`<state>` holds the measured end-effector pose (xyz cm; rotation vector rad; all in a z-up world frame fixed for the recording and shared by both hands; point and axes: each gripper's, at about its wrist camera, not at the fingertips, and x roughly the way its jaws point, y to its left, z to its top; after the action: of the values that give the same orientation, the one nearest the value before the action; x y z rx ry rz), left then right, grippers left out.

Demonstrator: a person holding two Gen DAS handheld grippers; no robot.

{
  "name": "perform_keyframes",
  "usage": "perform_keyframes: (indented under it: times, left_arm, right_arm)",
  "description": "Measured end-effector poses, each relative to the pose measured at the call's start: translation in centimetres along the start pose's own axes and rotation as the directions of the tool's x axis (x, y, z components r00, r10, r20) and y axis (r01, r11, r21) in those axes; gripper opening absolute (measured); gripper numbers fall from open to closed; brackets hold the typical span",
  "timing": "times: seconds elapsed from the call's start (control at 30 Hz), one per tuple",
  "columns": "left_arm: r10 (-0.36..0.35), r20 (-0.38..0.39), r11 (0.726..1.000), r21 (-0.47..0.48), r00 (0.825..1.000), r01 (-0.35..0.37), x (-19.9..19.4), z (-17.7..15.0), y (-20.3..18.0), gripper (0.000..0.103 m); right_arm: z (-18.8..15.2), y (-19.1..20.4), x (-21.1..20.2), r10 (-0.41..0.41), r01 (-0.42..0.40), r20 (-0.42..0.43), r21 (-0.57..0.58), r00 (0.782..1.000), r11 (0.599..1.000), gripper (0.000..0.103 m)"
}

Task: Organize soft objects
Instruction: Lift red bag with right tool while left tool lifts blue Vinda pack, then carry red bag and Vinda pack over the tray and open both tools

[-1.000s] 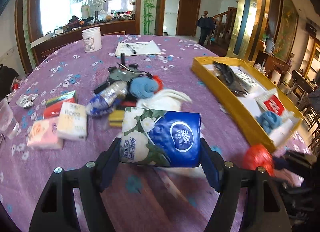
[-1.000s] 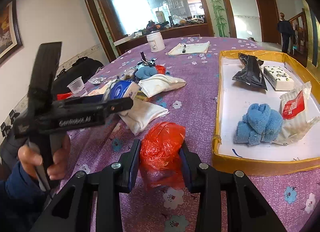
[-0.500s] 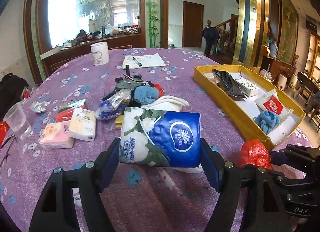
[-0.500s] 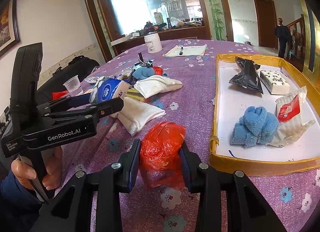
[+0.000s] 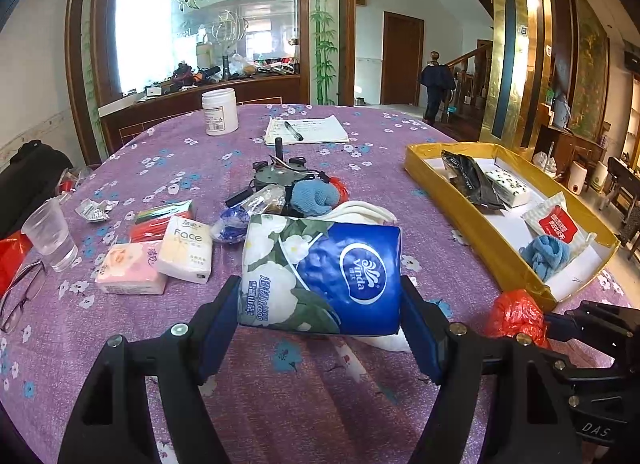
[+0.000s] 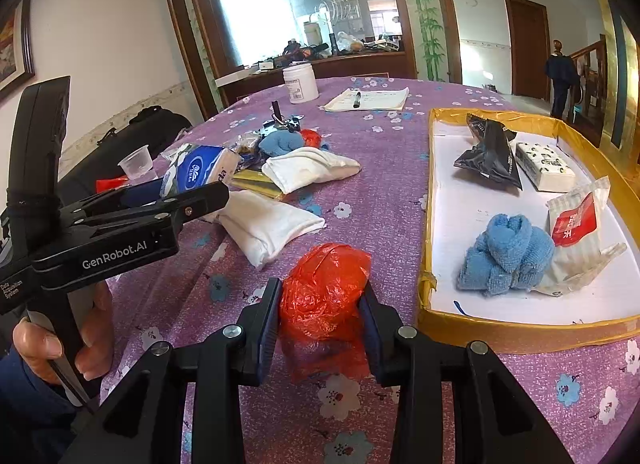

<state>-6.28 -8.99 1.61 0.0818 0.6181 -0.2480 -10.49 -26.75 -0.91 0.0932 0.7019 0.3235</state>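
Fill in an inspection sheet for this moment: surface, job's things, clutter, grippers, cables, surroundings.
Surface: round table under a purple flowered cloth.
Job's things: blue tissue pack, red plastic bag; yellow tray holds a blue towel and packets.
Clutter: white jar, plastic cup, glasses, notepad.
Grippers: left gripper clamps the tissue pack; right gripper clamps the bag.
Cables: nothing seen.
Surroundings: person standing by the stairs.
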Motion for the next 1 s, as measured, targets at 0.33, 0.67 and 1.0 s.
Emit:
perform_keyframes:
  times: [0.33, 0.67, 1.0]
  left_arm:
    - [0.024, 0.002, 1.000, -0.009, 1.000, -0.024, -0.1, 0.0, 0.1, 0.074]
    - [0.047, 0.011, 0.999, -0.002, 0.999, -0.047, -0.4, 0.0, 0.0, 0.074]
    - [0.049, 0.024, 0.998, 0.046, 0.999, -0.050, -0.8, -0.2, -1.2, 0.074]
  right_arm:
    - [0.0, 0.2, 0.0, -0.009, 0.009, -0.001, -0.006, 1.000, 1.000, 0.040]
    - [0.1, 0.2, -0.2, -0.041, 0.041, 0.003, -0.002, 0.999, 0.999, 0.040]
    - [1.4, 0.3, -2.7, 0.019, -0.020, 0.055, 0.017, 0.998, 1.000, 0.040]
